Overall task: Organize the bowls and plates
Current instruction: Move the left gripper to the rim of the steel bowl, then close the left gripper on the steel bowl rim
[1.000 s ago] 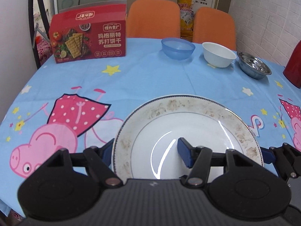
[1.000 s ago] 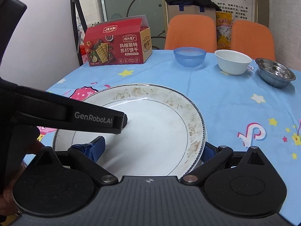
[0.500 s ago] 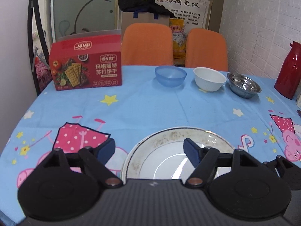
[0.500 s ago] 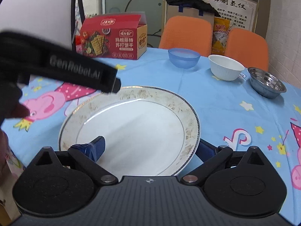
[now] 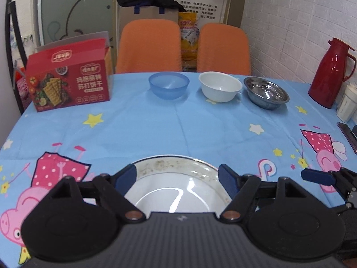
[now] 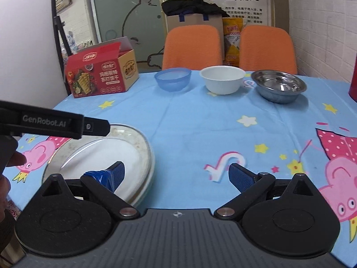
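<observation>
Near my edge of the table, the plate [image 5: 174, 178] lies flat. My left gripper [image 5: 177, 177] hangs above it, jaws half open, holding nothing. My right gripper [image 6: 176, 175] is closing, empty, one finger over the plate's right rim.

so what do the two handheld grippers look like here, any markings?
Both match: the left gripper and right gripper have black linkage arms on round black hubs, metal pivot pins, dark-blue textured pads and a ribbed grey body. White "GenRobot.AI" lettering runs along the left one's side. No cables or sleeves visible.
</observation>
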A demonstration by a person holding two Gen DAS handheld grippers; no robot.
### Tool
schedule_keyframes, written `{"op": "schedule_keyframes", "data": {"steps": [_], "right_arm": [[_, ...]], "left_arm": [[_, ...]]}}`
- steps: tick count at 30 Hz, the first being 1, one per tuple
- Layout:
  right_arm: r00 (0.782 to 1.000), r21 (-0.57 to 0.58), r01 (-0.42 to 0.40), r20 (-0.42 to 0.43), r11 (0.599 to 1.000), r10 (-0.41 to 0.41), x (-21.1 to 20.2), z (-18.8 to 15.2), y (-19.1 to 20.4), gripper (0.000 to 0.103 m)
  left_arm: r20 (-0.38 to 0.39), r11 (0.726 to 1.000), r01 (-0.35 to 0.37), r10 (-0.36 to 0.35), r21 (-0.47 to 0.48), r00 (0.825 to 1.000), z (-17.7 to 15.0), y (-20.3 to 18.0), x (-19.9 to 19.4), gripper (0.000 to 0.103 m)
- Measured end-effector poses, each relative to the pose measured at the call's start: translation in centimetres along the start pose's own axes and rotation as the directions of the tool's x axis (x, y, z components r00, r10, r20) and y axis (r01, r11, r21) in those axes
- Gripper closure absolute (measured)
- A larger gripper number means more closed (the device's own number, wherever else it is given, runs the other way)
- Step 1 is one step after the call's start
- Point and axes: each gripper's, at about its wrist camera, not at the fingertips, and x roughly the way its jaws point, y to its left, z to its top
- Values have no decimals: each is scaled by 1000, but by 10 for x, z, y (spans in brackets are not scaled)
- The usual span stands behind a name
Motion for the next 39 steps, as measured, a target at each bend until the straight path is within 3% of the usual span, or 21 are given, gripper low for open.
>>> {"op": "schedule_keyframes", "data": {"steps": [7,9,13,19,24,28,35,37,39], "right_arm": [[991,81,129,35,988,-132,4,33,-92,16],[986,100,156,42,983,-161,10,45,-118,16],[978,121,198,49,973,-205,29,69,-160,16],[977,144,209,14,967,-214,72,96,-208,16],[983,172,183,-15,968,-183,105,112,-237,16],[984,194,177,-58,965,-169,140,123,-251,16],[978,161,176,-145,971,-153,186,125,-252,15],[974,117,194,-138,974,-177,188,124,-246,16],[976,92,187,-130,978,-175,188,122,-242,16]], "left_arm": [[-46,990,131,-128,61,991,65,-50,51,26],[-47,986,148,-145,72,988,93,-63,72,1],[11,980,144,-147,135,989,144,-91,116,2],[-35,964,230,-227,132,973,193,-123,192,2],[-115,951,236,-216,199,970,214,-152,254,1],[-200,947,210,-163,245,966,221,-168,300,1],[-256,925,201,-119,323,959,216,-188,334,2],[-262,914,210,-120,348,958,213,-194,337,9],[-296,902,228,-119,366,948,208,-200,341,30]]}}
